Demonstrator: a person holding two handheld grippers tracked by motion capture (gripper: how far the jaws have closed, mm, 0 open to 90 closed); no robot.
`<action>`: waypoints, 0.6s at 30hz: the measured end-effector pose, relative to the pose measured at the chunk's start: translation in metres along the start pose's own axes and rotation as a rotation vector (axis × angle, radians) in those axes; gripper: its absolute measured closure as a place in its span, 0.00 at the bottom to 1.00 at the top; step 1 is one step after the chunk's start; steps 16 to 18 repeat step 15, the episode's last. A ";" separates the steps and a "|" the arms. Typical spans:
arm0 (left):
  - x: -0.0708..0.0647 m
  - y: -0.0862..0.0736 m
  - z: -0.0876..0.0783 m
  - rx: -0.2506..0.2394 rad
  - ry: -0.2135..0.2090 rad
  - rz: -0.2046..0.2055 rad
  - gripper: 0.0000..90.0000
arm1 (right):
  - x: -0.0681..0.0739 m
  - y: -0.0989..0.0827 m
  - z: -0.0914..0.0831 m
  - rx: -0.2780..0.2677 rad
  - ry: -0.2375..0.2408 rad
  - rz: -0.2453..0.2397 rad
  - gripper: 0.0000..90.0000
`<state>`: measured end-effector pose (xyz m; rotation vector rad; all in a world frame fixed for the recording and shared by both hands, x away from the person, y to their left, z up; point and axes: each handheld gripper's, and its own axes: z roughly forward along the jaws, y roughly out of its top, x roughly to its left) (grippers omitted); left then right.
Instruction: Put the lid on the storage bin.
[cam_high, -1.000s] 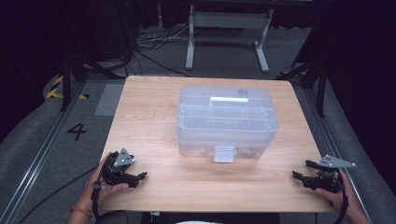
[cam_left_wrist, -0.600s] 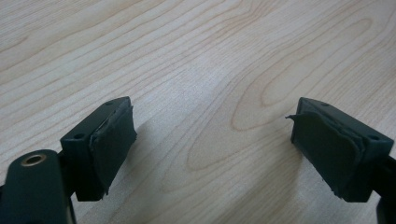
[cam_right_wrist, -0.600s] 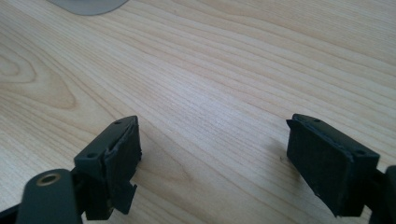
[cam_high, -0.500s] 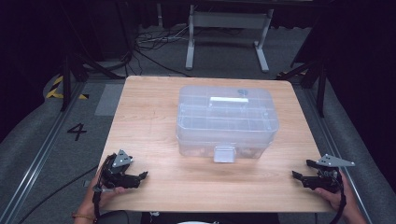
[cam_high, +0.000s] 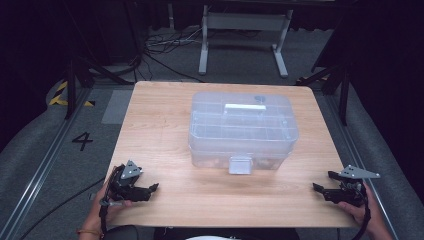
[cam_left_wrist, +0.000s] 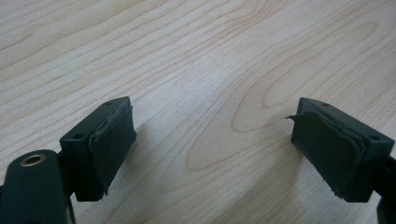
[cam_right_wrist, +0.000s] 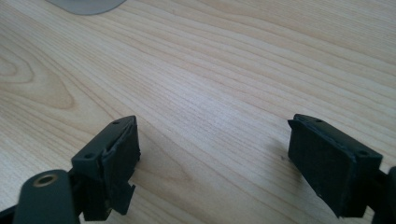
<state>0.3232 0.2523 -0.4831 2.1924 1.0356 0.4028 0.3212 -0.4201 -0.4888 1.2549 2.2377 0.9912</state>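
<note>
While both the left gripper (cam_high: 150, 189) and right gripper (cam_high: 320, 189) rest wide open and empty near the table's (cam_high: 165, 125) front corners, the clear plastic box (cam_high: 243, 129), centred beyond them, is judged light, rigid and slippery, best gripped at its front latch (cam_high: 240, 164).

Seen from above: a light wood-grain rectangular table (cam_high: 160, 130), set on grey carpeted floor (cam_high: 45, 150). Painted left of it, a black numeral 4 (cam_high: 82, 141). Farther back lay tangled black cables (cam_high: 160, 47) beside a grey metal stand (cam_high: 245, 30), with yellow-and-black striped tape (cam_high: 59, 94) at far left.
</note>
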 end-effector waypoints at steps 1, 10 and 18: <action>0.000 0.000 0.000 0.000 0.000 0.000 0.15 | 0.000 0.000 0.000 0.000 0.000 0.000 0.19; 0.000 0.000 0.000 -0.001 0.002 -0.002 0.15 | 0.000 0.000 0.000 0.006 -0.010 0.009 0.16; -0.001 0.000 0.000 -0.001 0.007 -0.007 0.15 | 0.000 0.000 0.000 0.006 -0.011 0.009 0.16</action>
